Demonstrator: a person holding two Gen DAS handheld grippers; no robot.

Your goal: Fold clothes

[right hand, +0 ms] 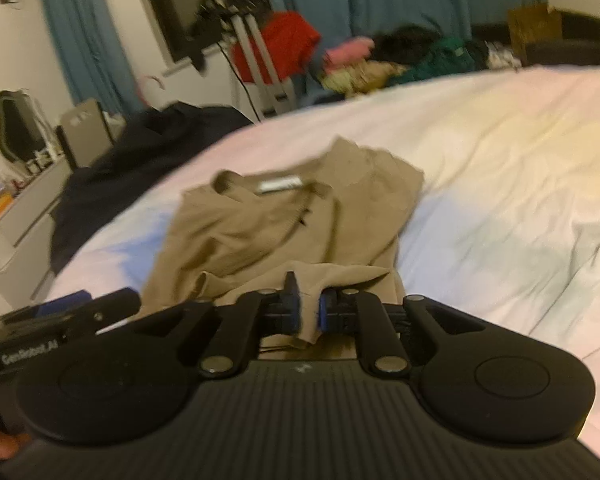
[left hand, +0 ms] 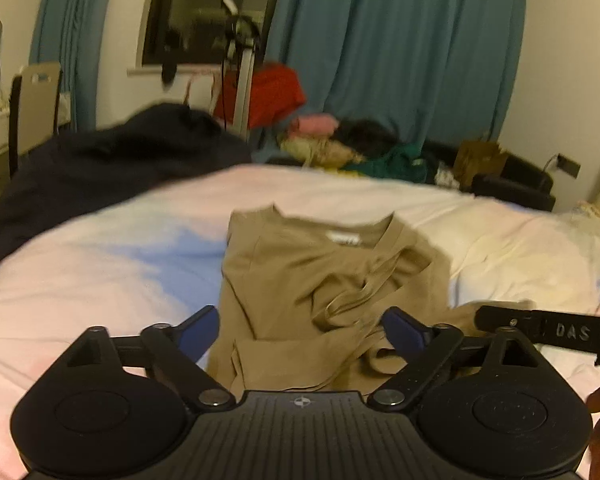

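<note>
Tongs first: right tongs (right hand: 309, 312) were pinched onto the near hem of the tan shirt (right hand: 284, 224); left tongs (left hand: 300, 330) stood wide, unloaded, over that hem. Bed (left hand: 100, 272) lay bare both sides of the shirt. Shirt sat mid-bed, collar at far edge, partly folded.

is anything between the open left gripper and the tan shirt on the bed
Nothing visible. The left gripper hangs open right over the tan shirt, with only cloth between its fingers. The right gripper already pinches the near edge.
</note>
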